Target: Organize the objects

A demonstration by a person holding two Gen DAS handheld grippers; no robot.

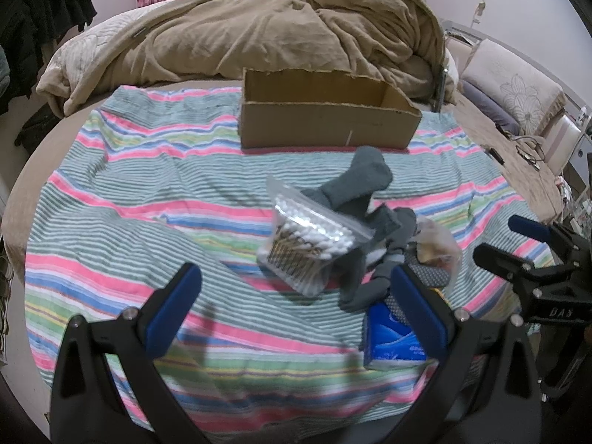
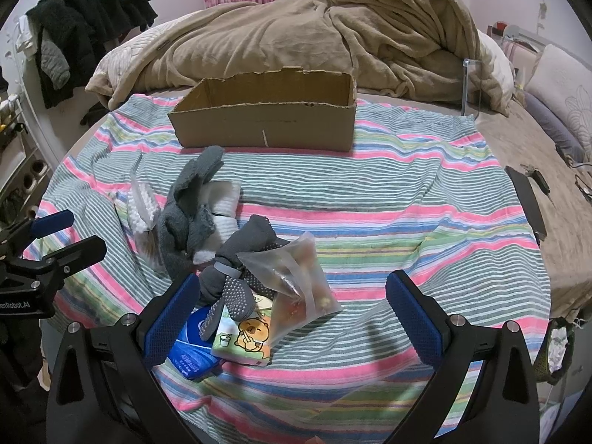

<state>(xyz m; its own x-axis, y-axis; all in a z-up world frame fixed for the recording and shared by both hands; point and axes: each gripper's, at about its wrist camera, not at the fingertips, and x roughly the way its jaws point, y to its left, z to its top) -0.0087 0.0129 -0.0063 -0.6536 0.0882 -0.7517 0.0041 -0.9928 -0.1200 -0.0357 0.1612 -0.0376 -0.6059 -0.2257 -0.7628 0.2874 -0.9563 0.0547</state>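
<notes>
Both tongs were open and held nothing. The left tongs (image 1: 292, 299) hung over the striped cloth (image 1: 148, 192), with the bag of cotton swabs (image 1: 307, 240) just ahead between its fingers. The right tongs (image 2: 292, 307) had the clear bag (image 2: 299, 285) between its fingers, on top of the bear packet (image 2: 244, 336). The gray socks (image 2: 188, 218) and the blue packet (image 2: 192, 347) lay mixed in the same pile. The box (image 2: 266, 122) sat far ahead and looked empty, though its floor was hidden. A grab could catch a sock too and drag the pile. The slippery bags could slide out and drop short of the box.
</notes>
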